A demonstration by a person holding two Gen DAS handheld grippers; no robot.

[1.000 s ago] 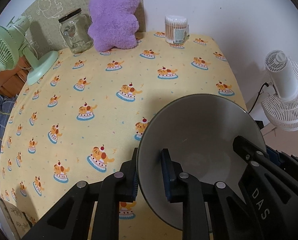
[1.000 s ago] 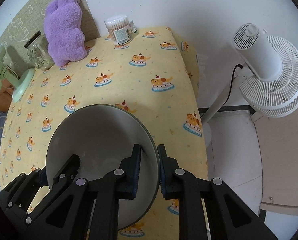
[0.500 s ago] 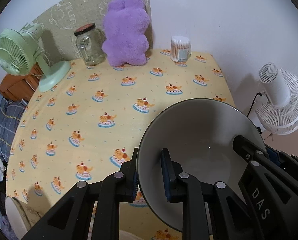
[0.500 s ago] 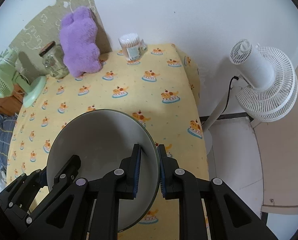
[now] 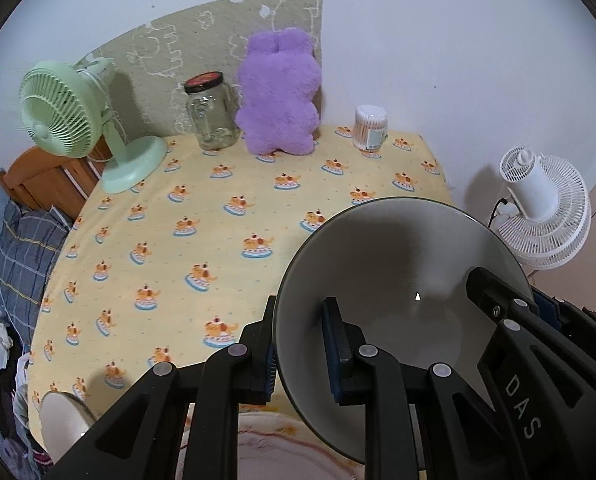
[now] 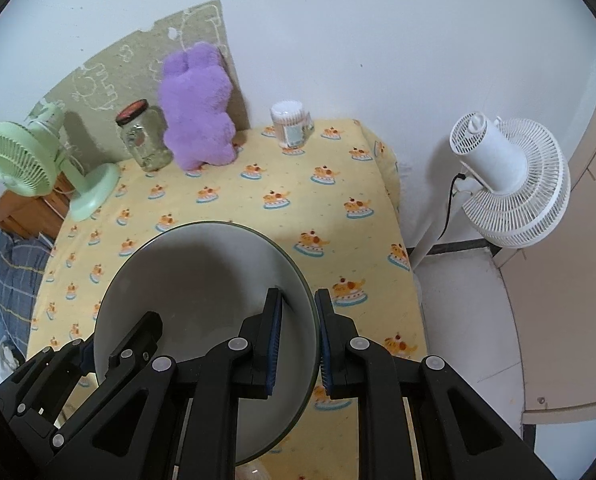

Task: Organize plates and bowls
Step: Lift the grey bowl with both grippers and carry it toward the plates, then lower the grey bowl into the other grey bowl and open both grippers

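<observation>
Soft, even indoor light fills both views. The green fan (image 5: 64,110) and the purple plush (image 5: 279,94) throw shadows onto the wall behind them. A dark shadow and a small glint sit inside the bowl (image 5: 398,264). Fisheye bending curves the edges; black vignette fills the corners. Focus is sharp.

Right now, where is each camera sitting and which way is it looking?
Left wrist view: rides the left gripper, looks down over the yellow cake-print tablecloth toward the wall; its black fingers pinch the left rim of the big grey bowl.
Right wrist view: rides the right gripper, same direction; its fingers pinch the bowl's right rim.
Both share the bowl, the fluffy purple plush toy, and each other's gripper.
</observation>
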